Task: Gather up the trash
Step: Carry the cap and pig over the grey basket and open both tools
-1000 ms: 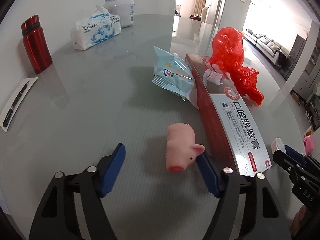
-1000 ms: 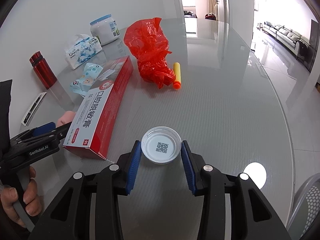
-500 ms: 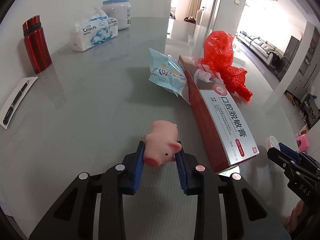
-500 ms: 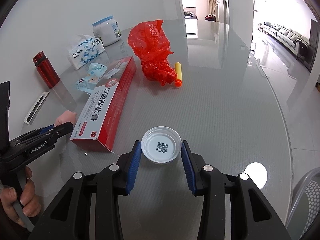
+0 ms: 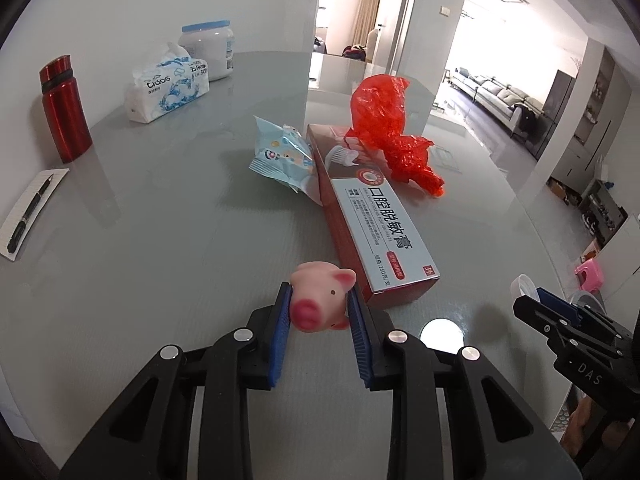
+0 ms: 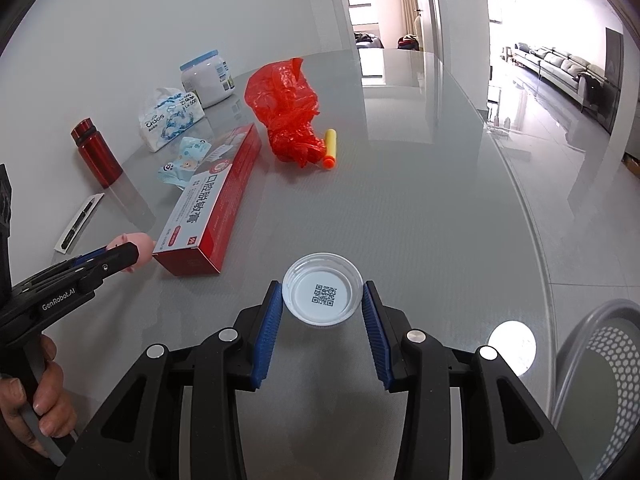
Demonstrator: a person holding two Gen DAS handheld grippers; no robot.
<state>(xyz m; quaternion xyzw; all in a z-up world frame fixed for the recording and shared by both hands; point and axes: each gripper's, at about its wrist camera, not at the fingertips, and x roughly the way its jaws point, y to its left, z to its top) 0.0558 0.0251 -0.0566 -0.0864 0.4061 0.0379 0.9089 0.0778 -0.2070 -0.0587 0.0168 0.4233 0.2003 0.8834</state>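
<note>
Left wrist view: our left gripper (image 5: 318,312) pinches the pink pig toy (image 5: 320,300), lifted just clear of the table (image 5: 160,240) near its near edge. Right wrist view: our right gripper (image 6: 322,306) clamps the white plastic lid (image 6: 323,294), its inside with a printed code facing us. We judge two items collected. Beyond, toward the table's middle, remain the toothpaste box (image 5: 372,216), snack wrapper (image 5: 284,156), crumpled red bag (image 5: 384,132) and foam dart (image 6: 329,148).
</note>
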